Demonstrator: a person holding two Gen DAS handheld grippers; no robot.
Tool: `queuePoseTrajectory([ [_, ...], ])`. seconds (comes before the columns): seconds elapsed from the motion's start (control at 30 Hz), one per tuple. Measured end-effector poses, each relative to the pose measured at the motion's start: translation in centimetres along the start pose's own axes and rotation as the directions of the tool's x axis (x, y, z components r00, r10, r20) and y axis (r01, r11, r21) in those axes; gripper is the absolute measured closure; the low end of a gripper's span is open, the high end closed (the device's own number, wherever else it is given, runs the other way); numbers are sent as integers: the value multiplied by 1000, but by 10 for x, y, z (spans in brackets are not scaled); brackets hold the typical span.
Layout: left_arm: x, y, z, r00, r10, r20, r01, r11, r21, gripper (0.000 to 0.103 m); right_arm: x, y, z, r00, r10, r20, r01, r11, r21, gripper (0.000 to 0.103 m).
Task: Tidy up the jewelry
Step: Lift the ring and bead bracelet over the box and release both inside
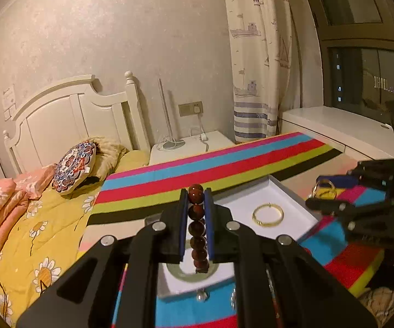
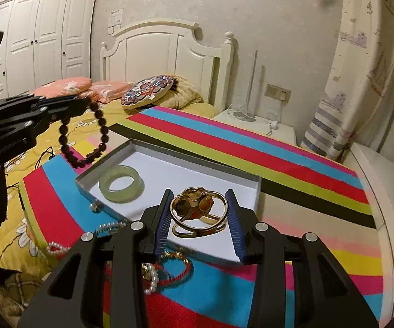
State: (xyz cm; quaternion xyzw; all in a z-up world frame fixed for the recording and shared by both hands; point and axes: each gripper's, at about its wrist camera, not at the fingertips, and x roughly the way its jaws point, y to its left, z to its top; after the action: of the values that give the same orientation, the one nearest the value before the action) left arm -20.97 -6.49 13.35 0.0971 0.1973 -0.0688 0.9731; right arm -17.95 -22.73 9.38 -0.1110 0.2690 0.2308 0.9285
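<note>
My left gripper (image 1: 196,192) is shut on a dark red bead bracelet (image 1: 196,228), which hangs from it in a loop (image 2: 102,131) above the left corner of the tray. My right gripper (image 2: 199,192) is shut on a gold double-ring ornament (image 2: 197,210), held over the near edge of the shallow white tray (image 2: 186,177). In that tray lie a pale green jade bangle (image 2: 121,182) and a thin gold bangle (image 1: 267,214). From the left wrist view the right gripper (image 1: 315,191) shows at the right with the gold ornament (image 1: 325,187).
The tray sits on a bright striped mat (image 2: 251,142). Loose pearl strands (image 2: 150,276), a red bracelet (image 2: 178,270) and small beads (image 2: 94,207) lie on the mat near the tray's front. A bed (image 1: 33,232) with pillows lies to the left, a white nightstand (image 1: 191,145) behind.
</note>
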Motion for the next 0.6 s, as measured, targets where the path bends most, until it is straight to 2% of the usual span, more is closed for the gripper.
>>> queuePoseTrajectory([
  [0.17, 24, 0, 13, 1000, 7, -18, -7, 1000, 19, 92, 23, 3, 7, 999, 36, -27, -36, 999, 3, 64],
  [0.3, 50, -1, 19, 998, 47, -49, -45, 998, 44, 92, 50, 6, 10, 993, 93, -71, -92, 996, 23, 64],
  [0.6, 114, 12, 5, 977, 132, -168, -127, 991, 38, 92, 103, 28, 13, 980, 136, -149, -137, 991, 2, 64],
])
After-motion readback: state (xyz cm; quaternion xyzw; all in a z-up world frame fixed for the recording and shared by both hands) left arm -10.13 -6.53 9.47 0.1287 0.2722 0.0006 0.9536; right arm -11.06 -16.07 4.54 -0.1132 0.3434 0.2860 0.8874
